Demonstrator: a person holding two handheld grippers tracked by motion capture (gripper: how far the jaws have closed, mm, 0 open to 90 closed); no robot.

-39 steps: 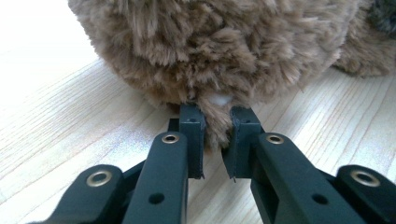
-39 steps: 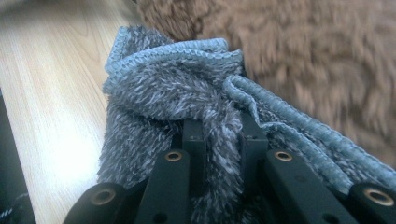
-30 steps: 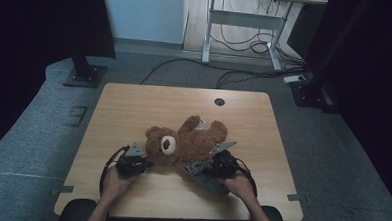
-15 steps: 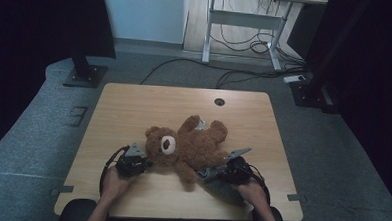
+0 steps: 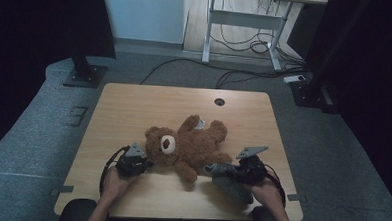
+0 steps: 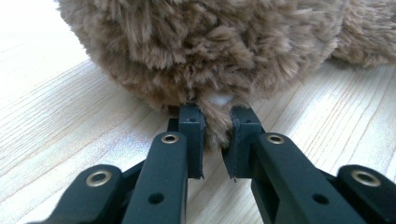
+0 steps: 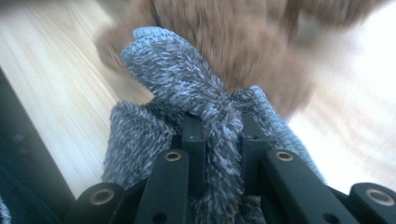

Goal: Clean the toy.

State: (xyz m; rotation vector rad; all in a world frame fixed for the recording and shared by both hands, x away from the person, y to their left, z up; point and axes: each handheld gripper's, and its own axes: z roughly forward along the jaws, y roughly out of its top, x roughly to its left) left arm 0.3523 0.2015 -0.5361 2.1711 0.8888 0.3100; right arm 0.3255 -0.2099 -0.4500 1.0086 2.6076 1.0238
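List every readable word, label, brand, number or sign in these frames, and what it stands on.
None can be read.
The small white tag on the brown plush teddy bear is too small to show any print.
The grey knitted garment and the light wooden table carry no lettering.

Left gripper [image 6: 212, 140]: matte black jaws showing brass-ringed rivets, black cable looping behind. Right gripper [image 7: 219, 135]: matching black jaws and brass rivets (grey three-cornered plate sitting on top). Forearms showing bare, no sleeves appearing.
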